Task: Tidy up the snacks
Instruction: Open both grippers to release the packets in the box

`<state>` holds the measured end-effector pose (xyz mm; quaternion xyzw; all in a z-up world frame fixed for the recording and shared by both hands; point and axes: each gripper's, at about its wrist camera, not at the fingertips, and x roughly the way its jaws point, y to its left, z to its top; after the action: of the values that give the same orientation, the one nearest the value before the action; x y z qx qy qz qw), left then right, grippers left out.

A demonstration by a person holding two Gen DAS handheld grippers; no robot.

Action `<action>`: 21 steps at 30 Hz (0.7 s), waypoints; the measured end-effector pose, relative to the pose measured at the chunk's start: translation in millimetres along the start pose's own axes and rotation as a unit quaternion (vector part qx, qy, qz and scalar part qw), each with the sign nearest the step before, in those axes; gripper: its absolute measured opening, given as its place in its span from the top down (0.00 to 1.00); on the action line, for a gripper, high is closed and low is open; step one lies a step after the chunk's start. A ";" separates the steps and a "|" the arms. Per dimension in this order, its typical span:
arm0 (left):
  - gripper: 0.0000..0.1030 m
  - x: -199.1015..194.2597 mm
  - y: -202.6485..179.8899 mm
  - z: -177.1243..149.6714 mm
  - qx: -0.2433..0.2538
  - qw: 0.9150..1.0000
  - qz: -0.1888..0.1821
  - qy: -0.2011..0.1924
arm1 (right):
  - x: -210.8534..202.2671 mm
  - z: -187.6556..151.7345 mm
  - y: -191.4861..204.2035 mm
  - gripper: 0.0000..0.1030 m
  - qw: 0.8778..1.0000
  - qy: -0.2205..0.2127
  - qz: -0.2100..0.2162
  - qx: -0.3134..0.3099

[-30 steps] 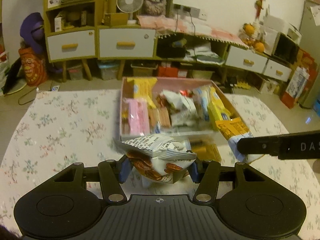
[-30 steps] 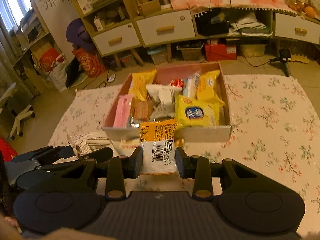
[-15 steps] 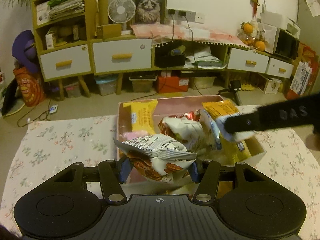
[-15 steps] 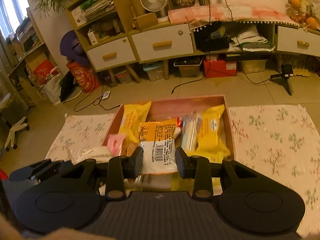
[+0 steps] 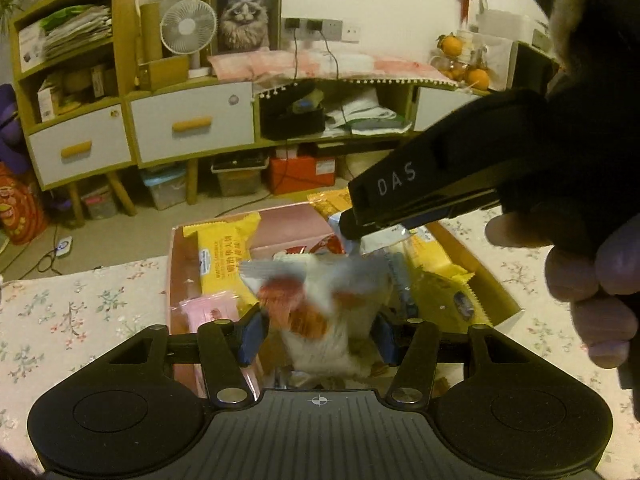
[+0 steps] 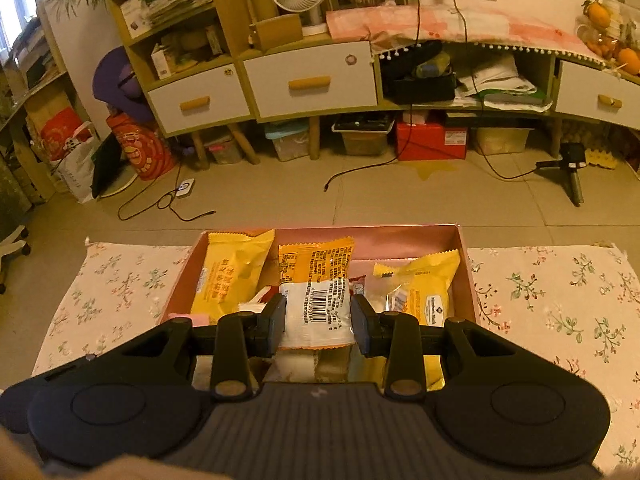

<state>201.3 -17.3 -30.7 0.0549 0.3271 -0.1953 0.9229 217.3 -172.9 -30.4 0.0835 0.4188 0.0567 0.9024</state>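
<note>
A pink open box point(image 6: 464, 264) full of snack packets sits on the flowered tablecloth; it also shows in the left wrist view point(image 5: 176, 264). My left gripper point(image 5: 318, 330) is open over the box; a blurred white packet with brown nut print point(image 5: 316, 312) lies loose between its fingers, dropping into the box. My right gripper point(image 6: 319, 320) is shut on an orange-and-white barcode packet point(image 6: 316, 292) and holds it above the box's middle. The right gripper point(image 5: 352, 226) crosses the left wrist view from the right.
Yellow packets point(image 6: 234, 272) and a pink packet point(image 5: 208, 312) lie in the box. The flowered tablecloth point(image 6: 560, 304) spreads on both sides. Beyond the table's far edge are floor, cables and a low cabinet point(image 6: 308, 84) with drawers.
Both grippers moved forward over the box. My left gripper opened and let go of the nut packet, which is falling. The right gripper still holds its packet.
</note>
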 end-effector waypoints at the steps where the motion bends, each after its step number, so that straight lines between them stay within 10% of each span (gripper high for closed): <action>1: 0.53 2.9 0.2 -0.6 0.000 1.000 0.001 0.001 | 0.3 0.0 -0.3 0.68 1.000 0.000 -0.002 -0.001; 21: 0.21 -14.1 0.4 1.0 0.001 1.000 0.001 -0.005 | -21.7 2.1 -1.8 0.35 1.000 -0.006 0.002 0.004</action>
<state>192.1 -12.6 -21.0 0.0551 0.3219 -0.1952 0.9248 205.0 -178.6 -13.2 0.0885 0.4138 0.0558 0.9043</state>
